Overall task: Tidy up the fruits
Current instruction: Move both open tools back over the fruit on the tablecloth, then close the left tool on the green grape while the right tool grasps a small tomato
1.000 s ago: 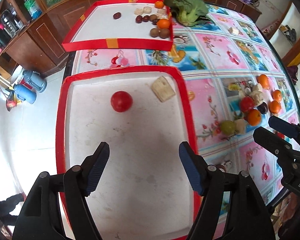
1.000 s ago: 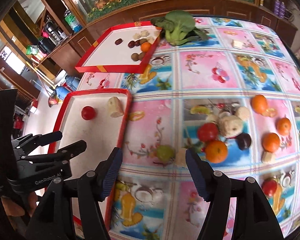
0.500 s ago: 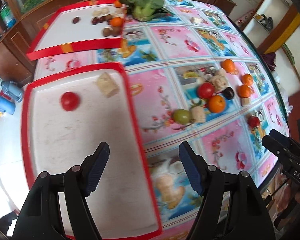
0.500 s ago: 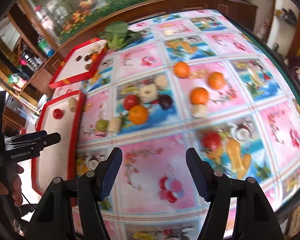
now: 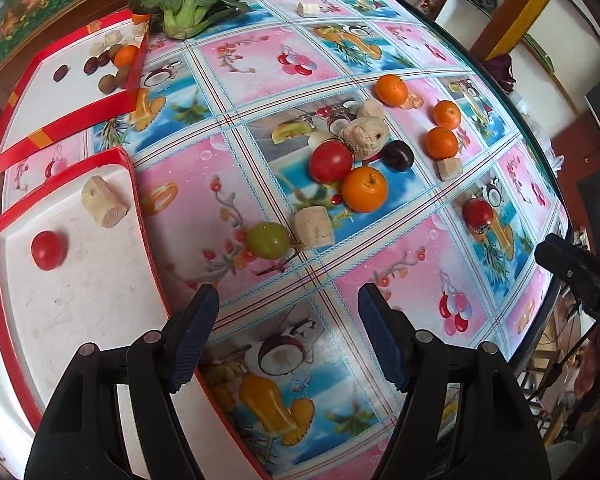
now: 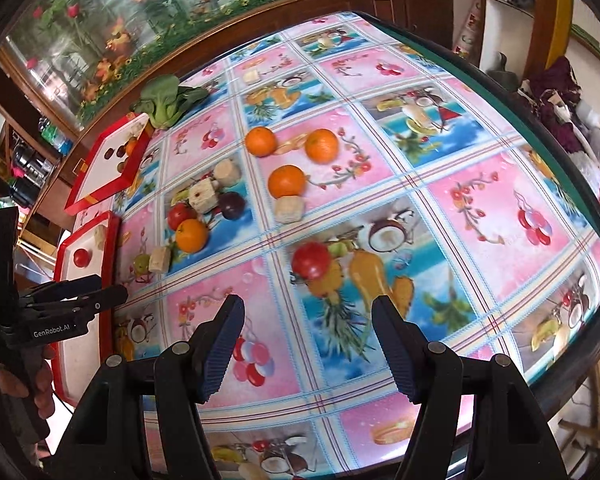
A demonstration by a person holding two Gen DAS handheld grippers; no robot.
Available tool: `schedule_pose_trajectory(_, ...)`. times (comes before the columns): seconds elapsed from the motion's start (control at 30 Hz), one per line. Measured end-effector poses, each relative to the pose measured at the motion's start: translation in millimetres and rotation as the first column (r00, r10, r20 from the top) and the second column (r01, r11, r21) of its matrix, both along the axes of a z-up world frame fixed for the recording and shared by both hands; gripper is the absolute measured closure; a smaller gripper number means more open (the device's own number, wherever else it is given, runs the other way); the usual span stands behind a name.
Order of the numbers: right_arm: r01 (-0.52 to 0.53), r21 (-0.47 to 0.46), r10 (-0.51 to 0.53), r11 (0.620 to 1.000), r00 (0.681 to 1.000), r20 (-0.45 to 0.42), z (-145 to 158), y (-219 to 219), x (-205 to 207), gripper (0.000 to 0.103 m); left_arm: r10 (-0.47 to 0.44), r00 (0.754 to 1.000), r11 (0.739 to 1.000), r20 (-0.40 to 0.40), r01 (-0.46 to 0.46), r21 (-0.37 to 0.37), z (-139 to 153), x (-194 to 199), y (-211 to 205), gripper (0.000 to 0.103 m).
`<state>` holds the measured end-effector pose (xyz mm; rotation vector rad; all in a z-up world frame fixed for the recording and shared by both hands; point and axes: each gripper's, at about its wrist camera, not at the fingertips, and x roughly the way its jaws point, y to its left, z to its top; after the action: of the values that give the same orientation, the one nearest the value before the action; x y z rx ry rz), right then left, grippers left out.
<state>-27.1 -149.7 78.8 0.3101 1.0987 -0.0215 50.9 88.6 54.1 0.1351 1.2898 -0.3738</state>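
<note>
My left gripper [image 5: 288,316] is open and empty above the table, just right of the near red-rimmed tray [image 5: 140,216]. That tray holds a red tomato [image 5: 48,250] and a beige chunk [image 5: 104,200]. A green fruit [image 5: 268,240], a beige chunk [image 5: 314,226], a tomato [image 5: 330,160] and an orange [image 5: 364,189] lie ahead of it. My right gripper [image 6: 306,320] is open and empty, a short way in front of a lone tomato [image 6: 310,260]. Oranges [image 6: 287,180] lie beyond.
A far red tray [image 5: 80,120] holds small brown fruits and an orange. A green leafy vegetable [image 5: 188,0] lies behind it. The table's dark edge [image 6: 580,184] curves along the right. A wooden cabinet [image 6: 240,36] stands behind the table.
Both grippers have swung right across the table. The left one moved off the near tray toward the fruit cluster. The right one moved toward the lone tomato. Both stayed open.
</note>
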Motion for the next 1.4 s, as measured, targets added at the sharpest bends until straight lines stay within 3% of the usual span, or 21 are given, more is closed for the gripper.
schedule_pose_trajectory(0.27,-0.005,0.015,0.005,1.0,0.999,-0.031,-7,1,1,0.035,0.011,0.999,1.0,-0.033,-0.011,-0.008,-17,13,12,0.032)
schedule_pose_trajectory(0.43,-0.034,0.004,0.034,0.999,0.998,-0.047,-12,5,8,0.036,-0.035,0.999,0.999,-0.034,0.035,0.025,-25,14,4,0.04)
schedule_pose_trajectory(0.5,-0.041,-0.01,0.04,0.999,0.997,-0.062,-15,7,11,0.042,-0.039,0.999,0.999,-0.027,0.04,0.032,-27,17,2,0.04)
schedule_pose_trajectory(0.8,-0.023,0.009,0.024,1.0,0.994,-0.108,-33,2,38,0.047,-0.046,0.998,0.998,-0.041,0.048,0.032,-34,29,-4,0.045)
schedule_pose_trajectory(0.9,-0.021,0.009,0.022,1.0,0.992,-0.125,-40,4,48,0.05,-0.057,0.997,0.997,-0.053,0.06,0.047,-40,34,-12,0.054)
schedule_pose_trajectory(0.97,-0.018,0.007,0.019,1.0,0.991,-0.133,-44,4,52,0.051,-0.061,0.997,0.996,-0.052,0.064,0.055,-41,35,-16,0.054)
schedule_pose_trajectory(1.07,-0.02,-0.005,0.019,1.0,0.989,-0.148,-50,4,57,0.055,-0.075,0.996,0.995,-0.046,0.077,0.058,-41,36,-22,0.066)
schedule_pose_trajectory(1.13,-0.056,-0.008,0.055,0.998,0.987,-0.153,-54,4,59,0.056,-0.076,0.996,0.995,-0.044,0.079,0.068,-40,37,-23,0.068)
schedule_pose_trajectory(1.3,-0.066,-0.005,0.064,0.998,0.986,-0.151,-57,6,62,0.071,-0.054,0.998,0.997,-0.045,0.056,0.048,-40,38,-19,0.075)
schedule_pose_trajectory(1.4,-0.071,-0.021,0.067,0.997,0.987,-0.148,-56,9,61,0.071,-0.044,0.998,0.998,-0.049,0.046,0.034,-39,34,-13,0.076)
